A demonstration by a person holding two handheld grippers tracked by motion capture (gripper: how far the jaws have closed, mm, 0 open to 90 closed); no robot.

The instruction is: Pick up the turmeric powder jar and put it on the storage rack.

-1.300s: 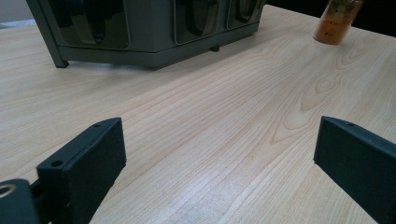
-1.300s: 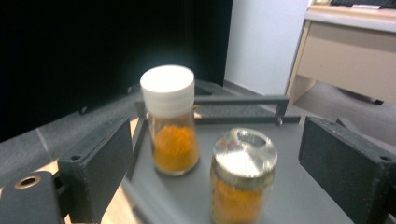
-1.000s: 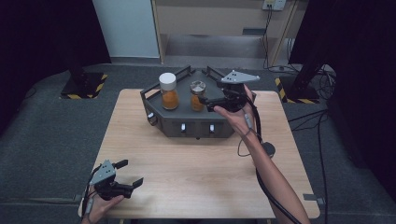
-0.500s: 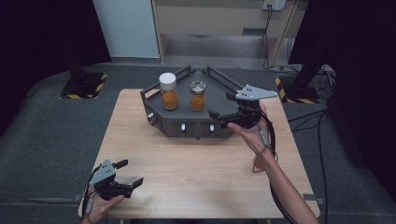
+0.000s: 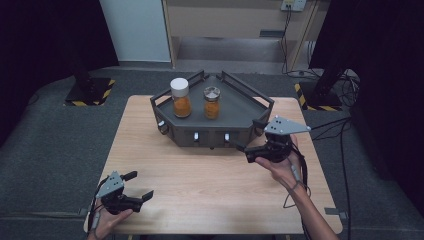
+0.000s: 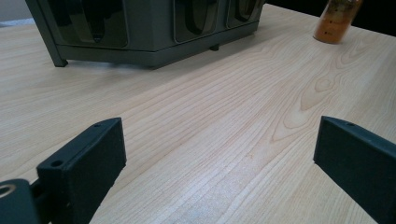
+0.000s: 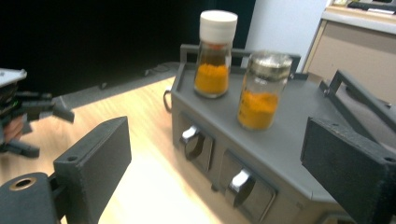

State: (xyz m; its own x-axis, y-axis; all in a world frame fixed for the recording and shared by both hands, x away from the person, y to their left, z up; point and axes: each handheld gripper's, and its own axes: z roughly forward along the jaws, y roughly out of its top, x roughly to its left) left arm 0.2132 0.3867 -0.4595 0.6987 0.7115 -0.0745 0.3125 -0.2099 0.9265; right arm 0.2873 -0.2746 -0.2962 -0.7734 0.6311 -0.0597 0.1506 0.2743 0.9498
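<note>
**Both grippers empty, jars on the rack**

Right gripper [image 5: 248, 153] hangs off the front right corner of the dark grey angular metal rack [image 5: 240, 107], jaws spread and just been opening wider, nothing between them. Left gripper [image 5: 140, 186] sits low at the near left edge of the light wooden table [image 5: 210, 175], jaws wide apart, empty. On the rack's top: white-capped glass jar of orange powder [image 5: 180, 97] upright, metal-lidded glass jar of orange powder [image 5: 212, 102] just beside it, apart.
</note>
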